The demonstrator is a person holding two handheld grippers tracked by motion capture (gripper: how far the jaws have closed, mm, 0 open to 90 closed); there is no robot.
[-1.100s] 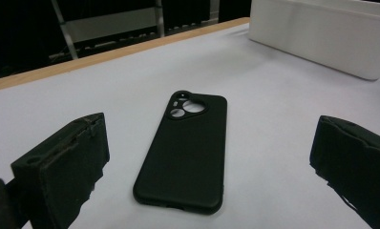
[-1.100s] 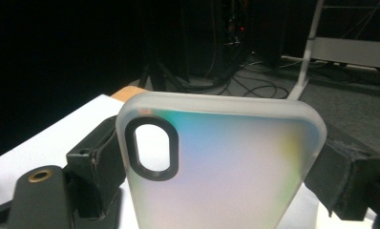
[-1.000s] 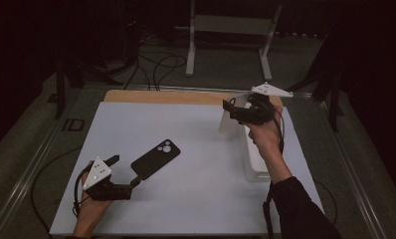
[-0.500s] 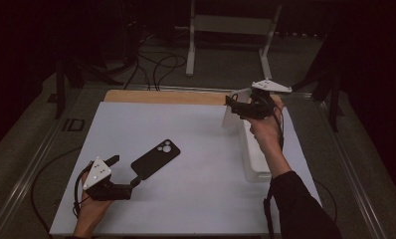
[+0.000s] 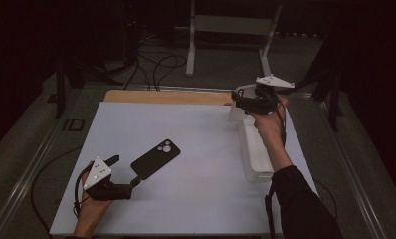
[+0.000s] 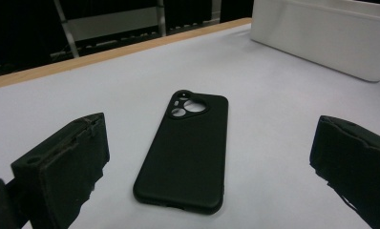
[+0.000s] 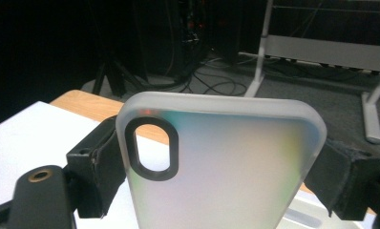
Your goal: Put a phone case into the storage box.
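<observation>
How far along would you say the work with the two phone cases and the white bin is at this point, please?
Done: the right tongs have gripped the frosted clear case and hold it raised above the far end of the white bin. In hand: the left tongs are open around the black case, which lies flat on the white mat, not yet clamped. Left, probably: gripping and lifting the black case.

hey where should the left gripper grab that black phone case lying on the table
Across its long side edges near the lower end of the black phone case, coming in low from its near short end. It lies flat with its camera cutout far from the open left gripper, so the narrow width fits between the jaws.
</observation>
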